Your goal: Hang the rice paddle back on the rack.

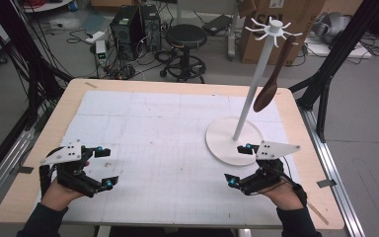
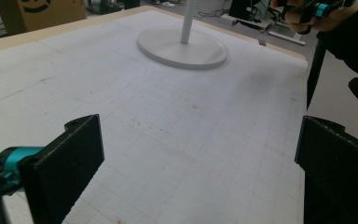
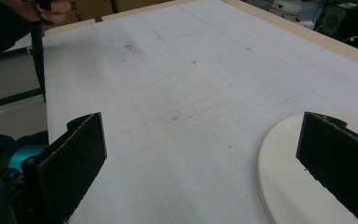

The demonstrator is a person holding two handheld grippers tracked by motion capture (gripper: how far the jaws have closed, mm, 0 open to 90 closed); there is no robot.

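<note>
Both grippers gape wide, holding nothing. The right gripper (image 1: 241,164) hovers at the round base of the white stand (image 1: 233,140); a brown spoon (image 1: 272,79), seemingly wooden, hangs from its top. The left gripper (image 1: 107,167) rests over the white mat (image 1: 168,133), well apart

The stand's round base (image 3: 317,177) is cut off at four o'clock in the right gripper view. Its pole (image 2: 187,21) runs off at twelve in the left gripper view.

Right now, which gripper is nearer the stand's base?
Right. The right gripper sits at the base's near edge; the left gripper is far across the mat.
</note>
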